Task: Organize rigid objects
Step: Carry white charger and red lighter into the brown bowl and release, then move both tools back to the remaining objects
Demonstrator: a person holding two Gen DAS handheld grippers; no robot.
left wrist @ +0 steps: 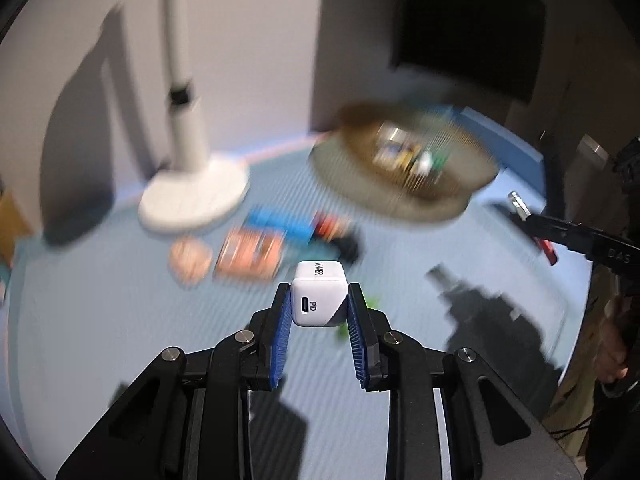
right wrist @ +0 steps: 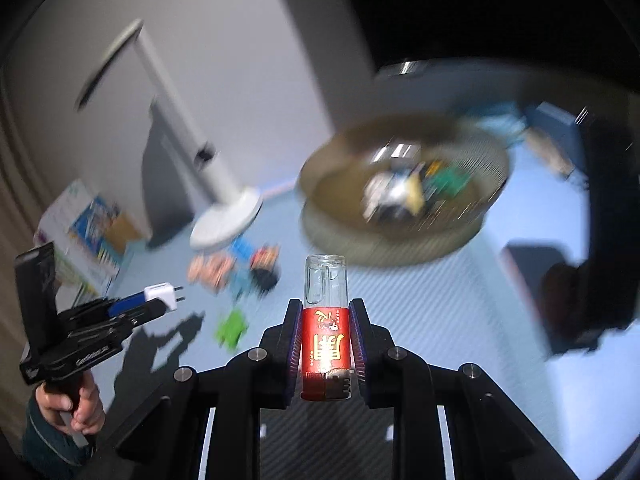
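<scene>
With both tongs loaded, the step in hand looks like carrying the pieces to the basket ahead. The left tongs are clenched on a white charger, the right tongs on a red lighter whose clear end juts forward. Doing it well likely means bringing each load over the basket's rim, which lies beyond and right of the left tongs, before releasing, one after the other, so neither piece falls onto the blue table, where small items wait below.
</scene>
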